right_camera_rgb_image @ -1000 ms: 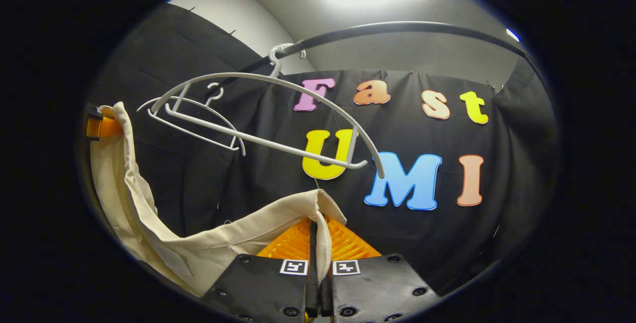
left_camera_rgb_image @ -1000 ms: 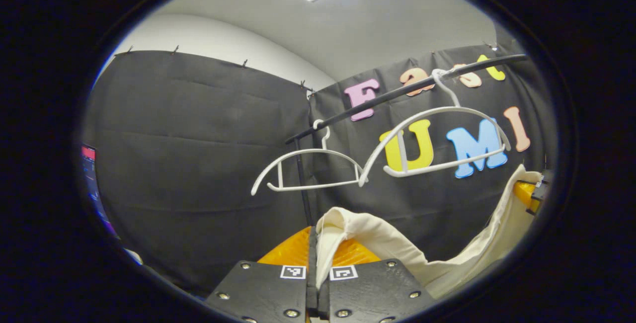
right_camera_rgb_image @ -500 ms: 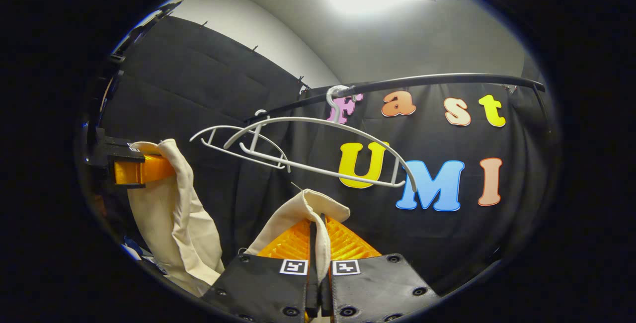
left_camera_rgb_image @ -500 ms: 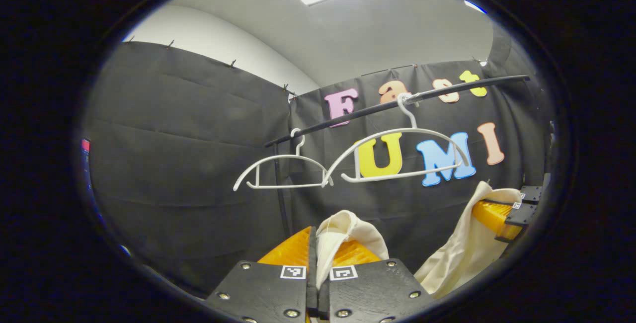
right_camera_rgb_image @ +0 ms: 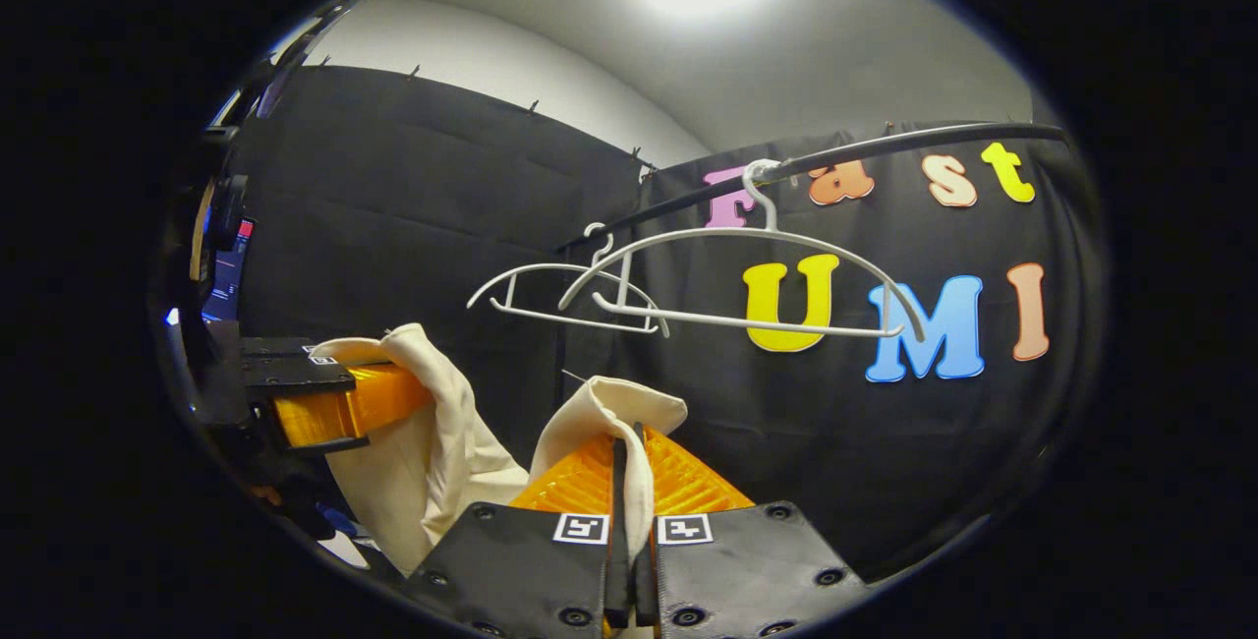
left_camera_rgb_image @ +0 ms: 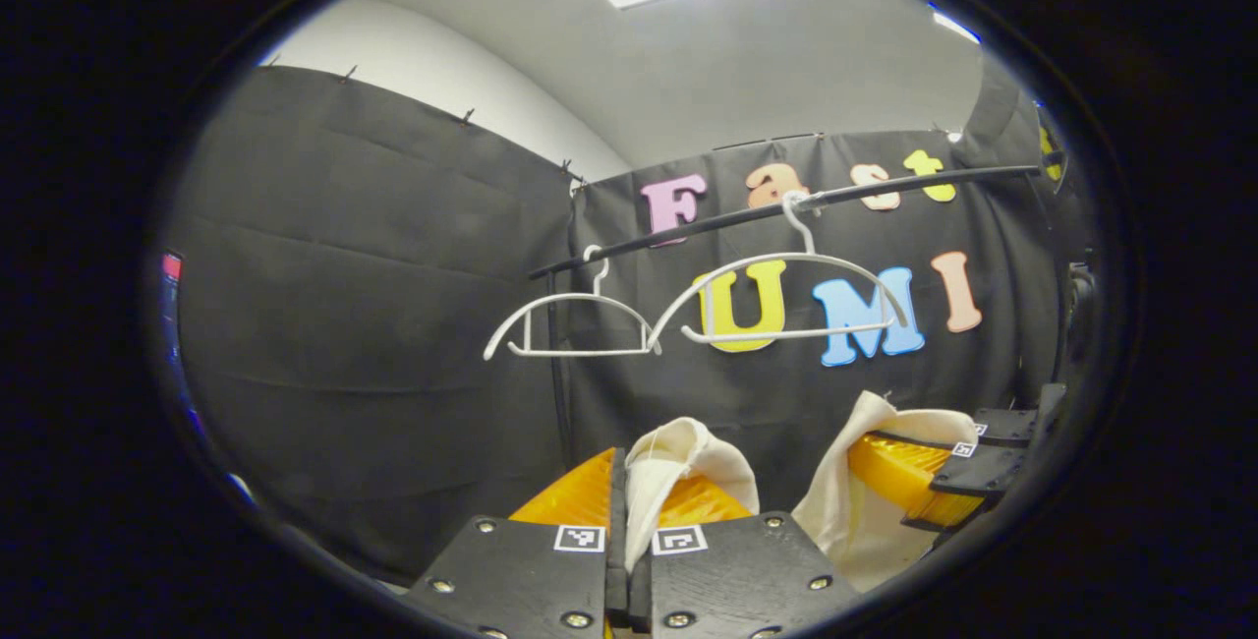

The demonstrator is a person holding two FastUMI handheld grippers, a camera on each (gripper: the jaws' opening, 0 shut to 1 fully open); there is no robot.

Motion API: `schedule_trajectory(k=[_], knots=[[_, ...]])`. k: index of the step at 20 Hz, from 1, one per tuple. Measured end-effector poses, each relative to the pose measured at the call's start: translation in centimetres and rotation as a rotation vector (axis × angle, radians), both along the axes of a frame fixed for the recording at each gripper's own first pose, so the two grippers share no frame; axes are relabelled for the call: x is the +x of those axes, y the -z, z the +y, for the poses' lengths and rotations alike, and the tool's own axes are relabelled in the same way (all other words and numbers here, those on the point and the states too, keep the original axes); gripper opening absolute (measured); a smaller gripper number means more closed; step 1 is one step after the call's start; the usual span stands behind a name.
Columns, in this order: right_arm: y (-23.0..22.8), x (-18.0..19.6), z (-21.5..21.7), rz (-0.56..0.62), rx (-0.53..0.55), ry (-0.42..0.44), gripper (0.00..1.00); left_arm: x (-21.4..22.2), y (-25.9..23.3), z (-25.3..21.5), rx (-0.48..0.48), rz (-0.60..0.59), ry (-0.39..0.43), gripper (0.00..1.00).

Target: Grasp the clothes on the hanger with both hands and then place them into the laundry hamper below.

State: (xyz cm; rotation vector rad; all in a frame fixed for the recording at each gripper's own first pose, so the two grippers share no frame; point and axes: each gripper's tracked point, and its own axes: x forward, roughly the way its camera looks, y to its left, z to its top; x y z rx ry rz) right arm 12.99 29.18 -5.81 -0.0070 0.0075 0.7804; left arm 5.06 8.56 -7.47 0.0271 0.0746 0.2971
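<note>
Both grippers, left gripper [left_camera_rgb_image: 629, 501] and right gripper [right_camera_rgb_image: 629, 496], clamp cream garment [right_camera_rgb_image: 432, 442].

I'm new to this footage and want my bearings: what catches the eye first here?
Two bare white hangers hang from a dark rail across the upper middle. Low in front, a cream garment sags between the right gripper, shut on one fold, and the left gripper, shut on another.

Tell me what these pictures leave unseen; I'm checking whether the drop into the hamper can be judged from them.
- Laundry hamper: lies below what both views take in, so its place cannot be told.
- Cream garment: its lower part is cut off by the right gripper view's bottom edge and hidden behind the right gripper.
- Left gripper: its closed fingers cover the pinched fold.
</note>
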Motion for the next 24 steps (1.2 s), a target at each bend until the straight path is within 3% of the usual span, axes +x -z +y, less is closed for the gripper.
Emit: schedule_trajectory(k=[6, 13, 14, 15, 23, 24], knots=[[3.9, -0.7, 1.5, 0.047, -0.038, -0.038, 0.04, 0.5, 4.7, 0.8, -0.031, 0.057, -0.008, 0.02], [14.9, 0.8, -2.2, 0.171, -0.182, 0.019, 0.04, 1.2, 15.1, -0.9, -0.103, 0.197, 0.002, 0.02], [16.5, 1.0, -2.8, 0.187, -0.202, 0.026, 0.00, 1.0, 16.7, -1.0, -0.113, 0.221, 0.001, 0.02], [18.1, 1.1, -3.2, 0.201, -0.221, 0.031, 0.04, 0.9, 18.3, -1.4, -0.123, 0.243, 0.000, 0.02], [27.8, 0.0, -4.0, 0.314, -0.289, 0.038, 0.04, -2.2, 30.1, -1.9, -0.129, 0.427, -0.018, 0.02], [28.7, -0.3, -3.9, 0.324, -0.293, 0.035, 0.07, -2.6, 31.5, -1.7, -0.132, 0.443, -0.023, 0.02]])
